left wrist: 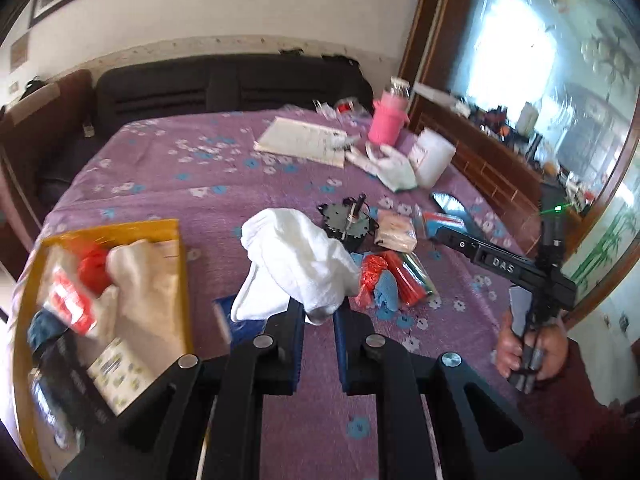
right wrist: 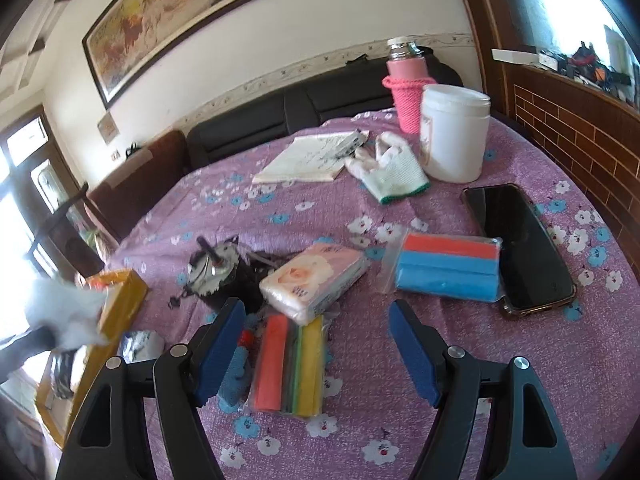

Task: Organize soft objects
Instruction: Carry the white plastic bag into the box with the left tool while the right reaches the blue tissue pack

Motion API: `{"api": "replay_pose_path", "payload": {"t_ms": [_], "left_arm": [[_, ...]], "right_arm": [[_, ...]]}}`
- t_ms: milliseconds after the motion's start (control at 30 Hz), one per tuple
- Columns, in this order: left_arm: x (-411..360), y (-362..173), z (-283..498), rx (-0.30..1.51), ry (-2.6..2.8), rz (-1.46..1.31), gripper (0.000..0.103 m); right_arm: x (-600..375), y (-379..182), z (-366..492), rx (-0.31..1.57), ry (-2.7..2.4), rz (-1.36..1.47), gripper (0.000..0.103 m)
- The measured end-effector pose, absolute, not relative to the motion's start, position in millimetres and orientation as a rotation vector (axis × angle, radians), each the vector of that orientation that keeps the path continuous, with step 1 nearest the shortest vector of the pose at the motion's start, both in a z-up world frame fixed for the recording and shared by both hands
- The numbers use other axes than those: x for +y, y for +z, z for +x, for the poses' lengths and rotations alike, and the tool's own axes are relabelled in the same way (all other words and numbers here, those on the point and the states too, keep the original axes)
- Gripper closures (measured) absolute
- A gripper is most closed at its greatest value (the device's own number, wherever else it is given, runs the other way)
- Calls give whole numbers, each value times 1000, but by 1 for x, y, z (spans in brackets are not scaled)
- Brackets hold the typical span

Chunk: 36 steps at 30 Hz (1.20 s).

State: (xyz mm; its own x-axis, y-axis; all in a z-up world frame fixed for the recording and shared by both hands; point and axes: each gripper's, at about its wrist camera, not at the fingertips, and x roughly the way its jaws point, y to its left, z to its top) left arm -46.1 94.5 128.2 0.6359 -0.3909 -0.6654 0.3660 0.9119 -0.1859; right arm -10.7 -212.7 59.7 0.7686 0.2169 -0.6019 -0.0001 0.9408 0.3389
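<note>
Above the purple cloth (left wrist: 168, 184), the left gripper (left wrist: 319, 320) clamps a white towel (left wrist: 296, 264), blurred in the right view; the right gripper (right wrist: 318, 344) gapes over sponges (right wrist: 292, 364).

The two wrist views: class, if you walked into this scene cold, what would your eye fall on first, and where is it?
First, the white cloth hanging pinched in the left gripper, lifted above the purple flowered bedspread. Next, the yellow box at the left, already holding cloths and packets. Then the bright sponge packs by the dark phone, ahead of the open right gripper.
</note>
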Motion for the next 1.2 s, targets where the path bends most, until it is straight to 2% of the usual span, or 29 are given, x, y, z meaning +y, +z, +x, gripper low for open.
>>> {"api": "replay_pose_path", "payload": {"t_ms": [200,433,733,1000,1067,1100,1133,1200], "left_arm": [[150,141,-98,673,-364,-125,90],[208,127,-124,660,-266,-199,89],[254,94,-134,720,-130,-270,89],[292,68,-126,810,11,-287,88],[298,62,-122,833,80,-257,84],[301,58,-120,848,121,-243,77],[304,55,-118,862,151,-236,65],[308,53,-119,862,164,-243,50]], "right_arm": [[-242,51,-15,710,39,410,25],[-218,49,-18,803,144,473,25],[-70,57,-1,944,477,326,24],[6,39,24,993,395,140,24],[18,34,29,1008,378,97,24],[26,31,30,1019,370,74,24],[29,28,33,1027,367,63,24],[34,25,35,1029,357,46,24]]}}
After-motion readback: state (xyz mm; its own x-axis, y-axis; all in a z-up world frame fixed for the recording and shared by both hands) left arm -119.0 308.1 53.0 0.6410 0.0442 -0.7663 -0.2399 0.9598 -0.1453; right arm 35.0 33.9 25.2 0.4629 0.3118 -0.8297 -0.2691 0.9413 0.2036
